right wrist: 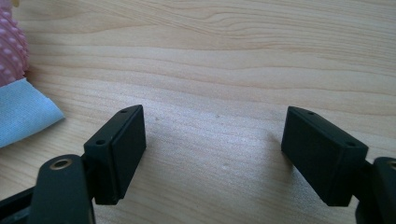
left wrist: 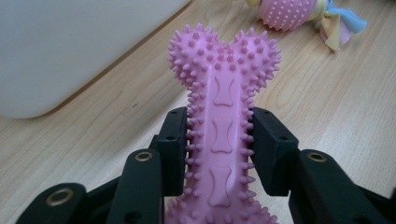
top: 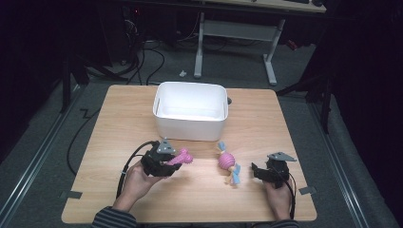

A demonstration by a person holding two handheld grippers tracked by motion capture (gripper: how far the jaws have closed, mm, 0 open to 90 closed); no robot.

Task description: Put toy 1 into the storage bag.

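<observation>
A pink spiky bone-shaped toy (left wrist: 223, 107) is clamped by its shaft between the jaws of my left gripper (left wrist: 219, 140), its knobbed end sticking out ahead. In the high view that left gripper (top: 172, 160) sits left of centre with the pink bone toy (top: 183, 157) pointing right, just in front of the white bin (top: 190, 110). A pink spiky ball with blue and yellow cloth tails (top: 228, 164) lies on the table between the hands. My right gripper (right wrist: 212, 149) rests low over bare wood, jaws wide apart and empty; the right gripper (top: 259, 172) is to the right of the ball toy (right wrist: 11, 60).
The wooden table (top: 266, 123) has bare surface on both sides of the bin and along its front edge. The ball toy (left wrist: 299, 11) lies beyond the held bone toward the right. Desk legs and cables stand on the dark floor behind the table.
</observation>
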